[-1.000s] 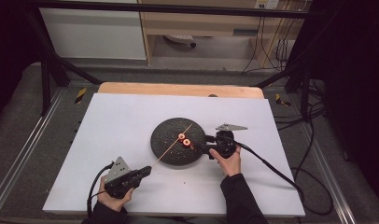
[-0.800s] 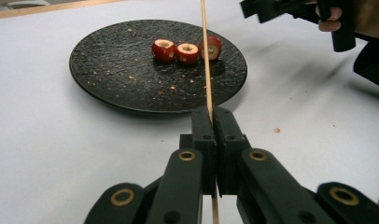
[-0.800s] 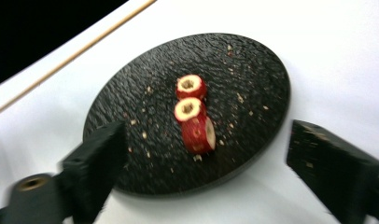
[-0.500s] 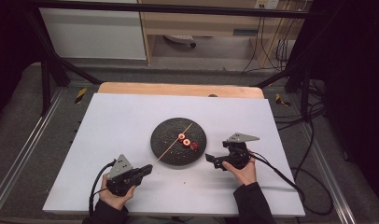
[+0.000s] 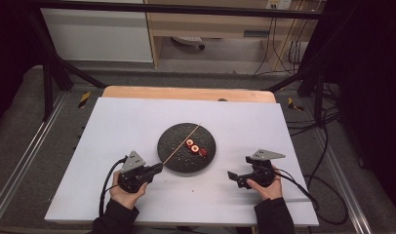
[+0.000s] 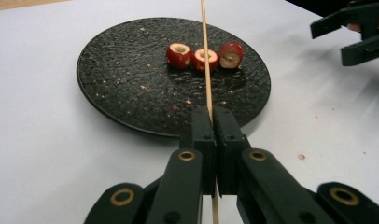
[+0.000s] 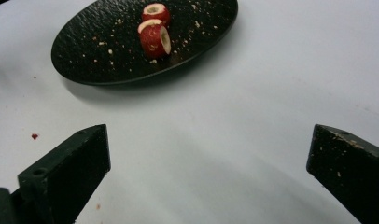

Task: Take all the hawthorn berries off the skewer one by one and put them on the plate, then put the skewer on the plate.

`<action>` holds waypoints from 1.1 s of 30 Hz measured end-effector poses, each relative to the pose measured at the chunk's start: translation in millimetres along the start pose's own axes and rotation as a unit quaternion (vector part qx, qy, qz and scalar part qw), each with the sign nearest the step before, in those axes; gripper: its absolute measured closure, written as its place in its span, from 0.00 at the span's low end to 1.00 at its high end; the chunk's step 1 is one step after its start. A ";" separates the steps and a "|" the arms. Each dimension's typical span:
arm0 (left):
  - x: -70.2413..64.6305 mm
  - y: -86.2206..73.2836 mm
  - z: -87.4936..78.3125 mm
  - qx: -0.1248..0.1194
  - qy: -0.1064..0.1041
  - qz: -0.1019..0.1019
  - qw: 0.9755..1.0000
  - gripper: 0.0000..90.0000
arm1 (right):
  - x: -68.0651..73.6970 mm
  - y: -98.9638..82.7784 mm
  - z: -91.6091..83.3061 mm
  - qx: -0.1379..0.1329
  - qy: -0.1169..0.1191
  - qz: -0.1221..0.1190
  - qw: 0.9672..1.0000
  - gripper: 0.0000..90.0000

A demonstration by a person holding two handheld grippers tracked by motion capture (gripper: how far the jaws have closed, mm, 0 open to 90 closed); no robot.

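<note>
- Left tool (image 6: 211,128) is clenched tight on a thin wooden skewer (image 6: 205,56), its two black jaws pressed flat together with the stick running up between them.
- That skewer reaches out over the round black plate (image 5: 174,146), passing just beside the fruit — aimed, I'd say, for threading.
- Three red fruit pieces (image 6: 204,56) sit in a short row near the plate's centre, touching one another; each is cored, with a pale hollow at the top and glossy skin.
- The plate looks rough and pebbled, matte black, speckled with pale crumbs, likely bits shed from the cored fruit.
- Right tool (image 5: 241,178) is released: its jaws have just been opening, they stand wide apart now, and nothing lies between them but bare white desk (image 5: 118,117).
- It hovers low to the right of the plate, well clear of the fruit, pale flecks on its right jaw.
- My read: the right side stands off so the skewer hand has room to line up.
- The desk top is smooth and white, with a tiny red fleck (image 7: 34,136) near the plate's edge.
</note>
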State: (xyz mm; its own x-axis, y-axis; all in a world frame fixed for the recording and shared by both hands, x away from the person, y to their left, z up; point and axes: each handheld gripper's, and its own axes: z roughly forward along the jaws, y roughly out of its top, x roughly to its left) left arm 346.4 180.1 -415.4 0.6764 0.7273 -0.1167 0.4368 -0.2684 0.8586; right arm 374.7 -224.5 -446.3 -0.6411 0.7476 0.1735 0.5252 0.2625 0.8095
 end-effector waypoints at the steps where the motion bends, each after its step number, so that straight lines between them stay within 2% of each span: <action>1: 1.1 1.9 1.9 0.001 0.001 0.000 1.000 0.98 | -0.4 -1.8 -1.5 -0.003 0.001 0.002 1.000 0.01; 6: 5.1 11.5 11.5 0.007 0.008 -0.006 1.000 0.98 | -1.6 -5.6 -5.6 -0.004 0.006 0.005 1.000 0.01; 13: 10.7 21.6 24.6 0.021 0.019 -0.007 1.000 0.98 | -0.6 -8.4 -4.1 0.009 0.021 -0.008 1.000 0.01; 17: 13.8 25.6 34.6 0.034 0.027 -0.006 0.999 0.98 | -0.9 -8.5 -4.1 0.010 0.021 -0.011 1.000 0.01; 20: 16.3 26.7 42.9 0.045 0.033 -0.005 0.998 0.98 | -0.5 -9.0 -4.1 0.009 0.023 -0.014 1.000 0.01; 26: 21.9 24.6 55.7 0.061 0.043 -0.015 0.997 0.98 | 0.0 -10.0 -3.2 0.015 0.022 -0.016 0.999 0.01; 33: 21.3 21.2 63.0 0.088 0.061 -0.005 0.994 0.98 | 0.8 -10.6 -3.3 0.018 0.024 -0.016 0.999 0.01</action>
State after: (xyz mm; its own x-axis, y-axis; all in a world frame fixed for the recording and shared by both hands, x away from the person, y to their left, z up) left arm 407.5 150.2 -431.1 0.5982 0.7995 -0.0544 0.5477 -0.3584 0.7560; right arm 366.8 -228.7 -452.9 -0.6834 0.7085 0.1760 0.5233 0.3074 0.7947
